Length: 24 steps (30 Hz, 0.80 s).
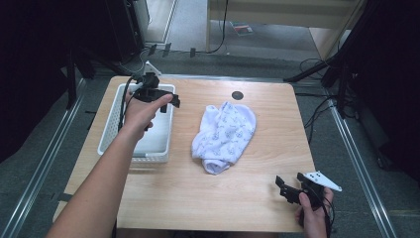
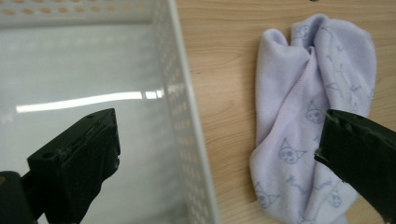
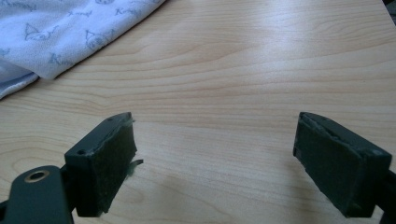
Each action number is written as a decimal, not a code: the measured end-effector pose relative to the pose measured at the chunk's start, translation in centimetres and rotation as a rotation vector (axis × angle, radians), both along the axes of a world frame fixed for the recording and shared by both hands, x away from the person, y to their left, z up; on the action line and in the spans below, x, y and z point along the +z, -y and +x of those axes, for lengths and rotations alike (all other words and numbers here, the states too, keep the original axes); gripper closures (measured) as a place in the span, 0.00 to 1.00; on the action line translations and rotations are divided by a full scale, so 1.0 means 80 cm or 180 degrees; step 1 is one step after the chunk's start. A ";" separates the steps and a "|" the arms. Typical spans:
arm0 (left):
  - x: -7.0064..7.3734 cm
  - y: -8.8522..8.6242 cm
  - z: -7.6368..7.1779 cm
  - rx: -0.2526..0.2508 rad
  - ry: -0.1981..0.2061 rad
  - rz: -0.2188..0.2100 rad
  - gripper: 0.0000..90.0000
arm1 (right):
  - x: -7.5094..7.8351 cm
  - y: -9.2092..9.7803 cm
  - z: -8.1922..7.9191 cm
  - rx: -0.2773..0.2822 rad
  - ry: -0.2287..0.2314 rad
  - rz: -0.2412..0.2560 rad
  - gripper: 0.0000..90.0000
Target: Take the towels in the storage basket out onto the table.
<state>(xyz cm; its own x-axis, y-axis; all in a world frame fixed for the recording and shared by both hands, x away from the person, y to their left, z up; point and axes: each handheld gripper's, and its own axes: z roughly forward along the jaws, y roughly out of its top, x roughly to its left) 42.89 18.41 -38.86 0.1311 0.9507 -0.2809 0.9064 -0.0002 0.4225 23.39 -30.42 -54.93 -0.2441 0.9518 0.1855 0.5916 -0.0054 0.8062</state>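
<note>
Your left tool (image 1: 157,95) hangs spread above the white basket (image 1: 110,130), beside the crumpled cat-print cloth (image 1: 225,135) mid-tabletop (image 1: 198,198); your right tool (image 1: 297,190), also spread, waits near the front edge.

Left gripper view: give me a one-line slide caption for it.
Open left gripper poised above the white basket's perforated wall, with the crumpled printed cloth lying on the wooden table beside it.

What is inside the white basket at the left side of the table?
The basket looks empty: its smooth white floor shows in the left gripper view. The left gripper and the hand over it cover part of the floor in the high view.
</note>
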 end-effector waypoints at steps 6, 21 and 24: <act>0.001 -0.031 -0.013 0.0031 0.0007 -0.0113 0.00 | 0.000 0.000 0.000 -0.0005 -0.0001 0.0002 0.15; -0.010 -0.084 -0.068 0.0146 0.0201 0.0028 0.00 | 0.000 0.000 0.000 -0.0016 -0.0005 -0.0001 0.15; -0.017 -0.090 -0.084 0.0185 0.0273 0.0065 0.00 | 0.000 0.000 0.000 -0.0018 -0.0004 -0.0004 0.15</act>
